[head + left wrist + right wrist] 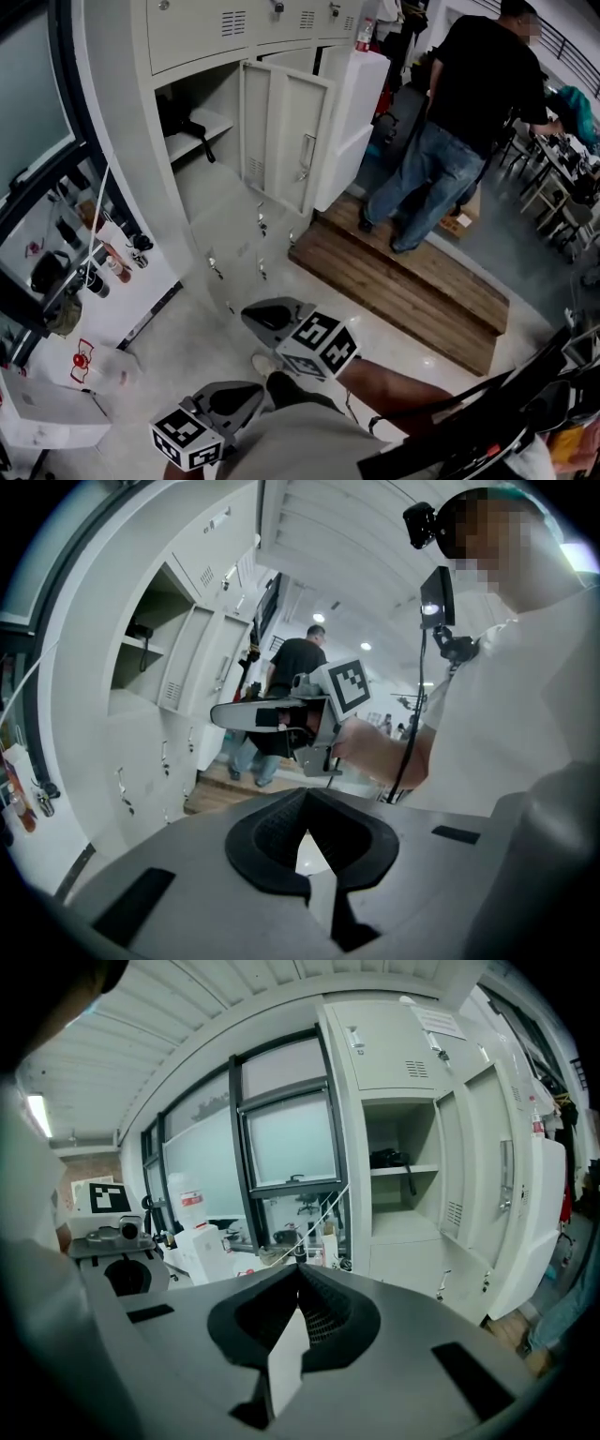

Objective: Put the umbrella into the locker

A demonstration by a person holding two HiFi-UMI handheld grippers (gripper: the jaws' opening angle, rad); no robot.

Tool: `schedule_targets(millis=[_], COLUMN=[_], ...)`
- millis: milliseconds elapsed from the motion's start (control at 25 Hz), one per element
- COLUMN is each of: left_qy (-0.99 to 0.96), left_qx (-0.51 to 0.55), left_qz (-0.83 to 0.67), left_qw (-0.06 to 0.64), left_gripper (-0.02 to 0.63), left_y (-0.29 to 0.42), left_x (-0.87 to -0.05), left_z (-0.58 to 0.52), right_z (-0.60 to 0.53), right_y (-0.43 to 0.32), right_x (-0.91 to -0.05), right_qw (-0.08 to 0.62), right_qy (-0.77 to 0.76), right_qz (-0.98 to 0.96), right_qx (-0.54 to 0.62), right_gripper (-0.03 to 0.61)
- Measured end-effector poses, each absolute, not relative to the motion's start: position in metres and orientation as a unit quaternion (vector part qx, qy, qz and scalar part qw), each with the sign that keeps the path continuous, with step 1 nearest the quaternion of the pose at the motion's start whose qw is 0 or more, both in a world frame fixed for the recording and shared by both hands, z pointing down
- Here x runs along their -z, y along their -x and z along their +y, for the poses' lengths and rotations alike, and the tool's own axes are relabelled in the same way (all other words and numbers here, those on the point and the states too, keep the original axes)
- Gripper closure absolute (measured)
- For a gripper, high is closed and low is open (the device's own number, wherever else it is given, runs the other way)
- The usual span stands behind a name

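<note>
Head view: the left gripper (217, 401) and the right gripper (255, 316) are seen low in the frame, both closed on nothing. A dark folded umbrella (180, 120) is seen lying on the shelf (214, 124) of the open locker (211, 183), up and ahead of them. The right gripper is held the nearer to the locker.

Left gripper view: the jaws are shown pressed together and empty. The umbrella (139, 630) is placed high to the left, well apart, and the right gripper (230, 714) is caught mid-frame.

Right gripper view: the jaws are shown shut, with nothing between them. The umbrella (386, 1158) is found up and to the right, its length apparently laid across the shelf, with a strap (410, 1179) hung over the front edge. The stowing is judged done; any further reach would have to be made forward and upward.
</note>
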State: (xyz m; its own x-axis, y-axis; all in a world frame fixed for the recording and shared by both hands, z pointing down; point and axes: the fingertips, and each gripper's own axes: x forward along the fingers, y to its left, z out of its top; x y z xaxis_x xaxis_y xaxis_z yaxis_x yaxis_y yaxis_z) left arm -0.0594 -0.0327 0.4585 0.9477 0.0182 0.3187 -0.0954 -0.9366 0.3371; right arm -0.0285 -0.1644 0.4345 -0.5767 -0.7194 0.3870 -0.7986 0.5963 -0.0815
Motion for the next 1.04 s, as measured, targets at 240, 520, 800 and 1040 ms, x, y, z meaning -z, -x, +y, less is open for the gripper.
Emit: schedule_targets(millis=[240, 520, 800, 1040], left_qy=[-0.969, -0.968, -0.968, -0.962], left_qx=[-0.165, -0.165, -0.162, -0.167], left_qz=[-0.021, -0.023, -0.025, -0.046], left_qw=[0.181, 0.186, 0.192, 0.21], left_gripper=[0.603, 0.603, 0.603, 0.603], left_y=[0.062, 0.065, 0.07, 0.089], left_x=[-0.463, -0.463, -0.464, -0.46], left_z=[-0.037, -0.044, -0.049, -0.057], right_z=[-0.163, -0.163, -0.17, -0.18], right_y=[0.034, 0.041, 0.046, 0.068], right_x=[-0.439, -0.441, -0.439, -0.45], right_qw=[0.168, 0.171, 0.167, 0.165], right_qy=[-0.426, -0.417, -0.413, -0.398], right_qz=[-0.881, -0.885, -0.887, -0.892], right_qx=[-0.116, -0.118, -0.121, -0.135], right_gripper=[0.563, 0.563, 0.563, 0.563])
